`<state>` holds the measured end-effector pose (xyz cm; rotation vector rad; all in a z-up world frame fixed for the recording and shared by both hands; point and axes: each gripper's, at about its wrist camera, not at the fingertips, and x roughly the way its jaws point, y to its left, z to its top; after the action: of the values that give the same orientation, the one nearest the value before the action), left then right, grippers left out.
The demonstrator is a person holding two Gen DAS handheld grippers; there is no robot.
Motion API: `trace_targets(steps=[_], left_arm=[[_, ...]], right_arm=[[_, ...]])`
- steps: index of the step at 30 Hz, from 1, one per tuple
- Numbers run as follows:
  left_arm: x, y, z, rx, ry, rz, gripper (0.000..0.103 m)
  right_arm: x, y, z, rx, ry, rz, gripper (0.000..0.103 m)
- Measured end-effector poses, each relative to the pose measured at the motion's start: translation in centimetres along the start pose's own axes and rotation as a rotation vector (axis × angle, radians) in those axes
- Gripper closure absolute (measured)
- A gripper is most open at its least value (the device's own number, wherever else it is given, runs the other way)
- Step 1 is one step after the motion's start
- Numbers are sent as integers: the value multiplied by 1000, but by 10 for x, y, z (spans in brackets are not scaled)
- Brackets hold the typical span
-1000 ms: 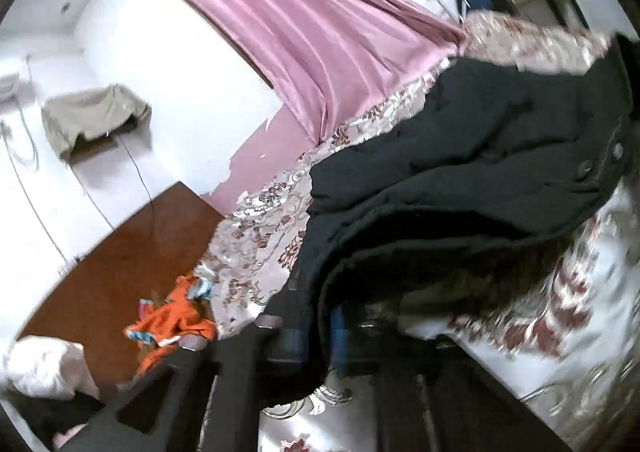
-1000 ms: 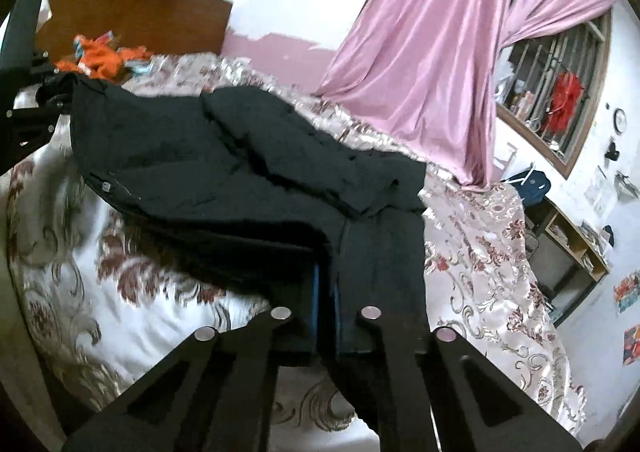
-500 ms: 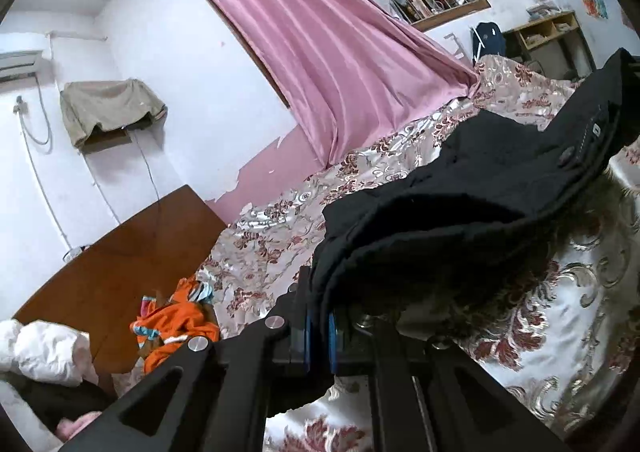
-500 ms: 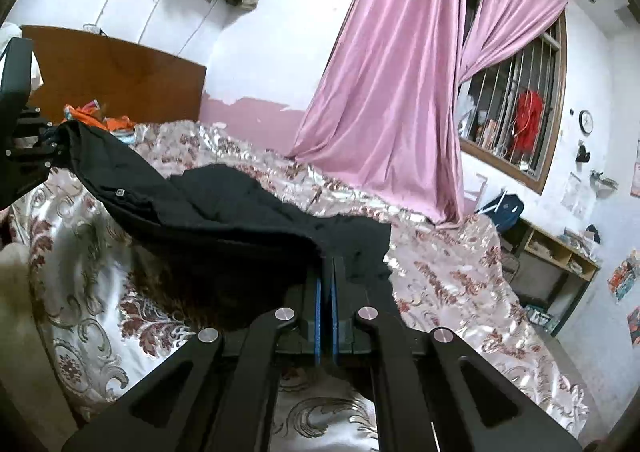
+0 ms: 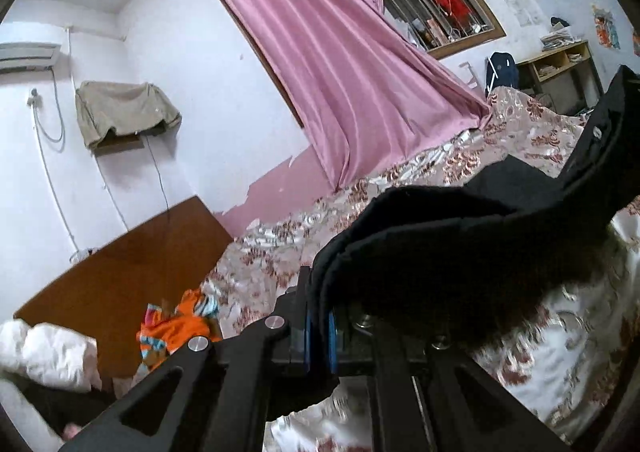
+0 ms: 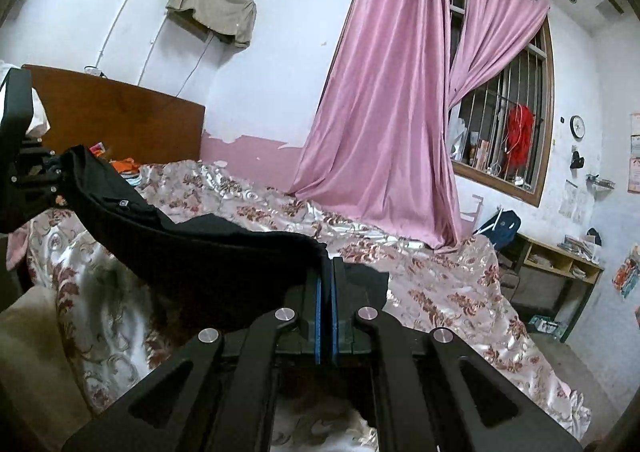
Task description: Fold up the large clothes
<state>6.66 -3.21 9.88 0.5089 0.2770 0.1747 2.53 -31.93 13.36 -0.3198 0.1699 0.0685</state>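
**Two tools holding up a black coat over the bed**

At the bottom middle of the left wrist view, the left tool (image 5: 318, 326) is pinching a thick edge of the black coat (image 5: 460, 248). Its blue pads are pressed together on the cloth. At the bottom middle of the right wrist view, the right tool (image 6: 326, 300) is pinching the other end of the black coat (image 6: 208, 252) the same way, with its pads squeezed on the fabric.

The coat is hanging in a band between the two tools, lifted above the bed (image 6: 420, 284). In the right wrist view it is running from the bottom middle up to the left edge of the frame, where the left tool (image 6: 32, 176) is gripping it.

Under the coat, the flowery bed cover (image 5: 560, 340) is lying wrinkled. Farther back, at the lower left of the left wrist view, an orange cloth (image 5: 176, 332) is sitting by the brown headboard (image 5: 120, 276). At the back, a pink curtain (image 6: 384, 124) is hanging down to the bed, beside a barred window (image 6: 508, 132).
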Motion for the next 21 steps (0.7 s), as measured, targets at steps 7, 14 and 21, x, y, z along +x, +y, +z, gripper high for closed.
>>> trace_targets(steps=[7, 14, 21], left_arm=[[68, 5, 44, 18, 11, -1, 97], [163, 3, 73, 16, 100, -24, 97], [243, -20, 86, 38, 145, -33, 97]], right_arm=[[76, -14, 42, -48, -7, -29, 101], [177, -13, 72, -105, 49, -21, 101], [275, -15, 79, -86, 129, -11, 101]])
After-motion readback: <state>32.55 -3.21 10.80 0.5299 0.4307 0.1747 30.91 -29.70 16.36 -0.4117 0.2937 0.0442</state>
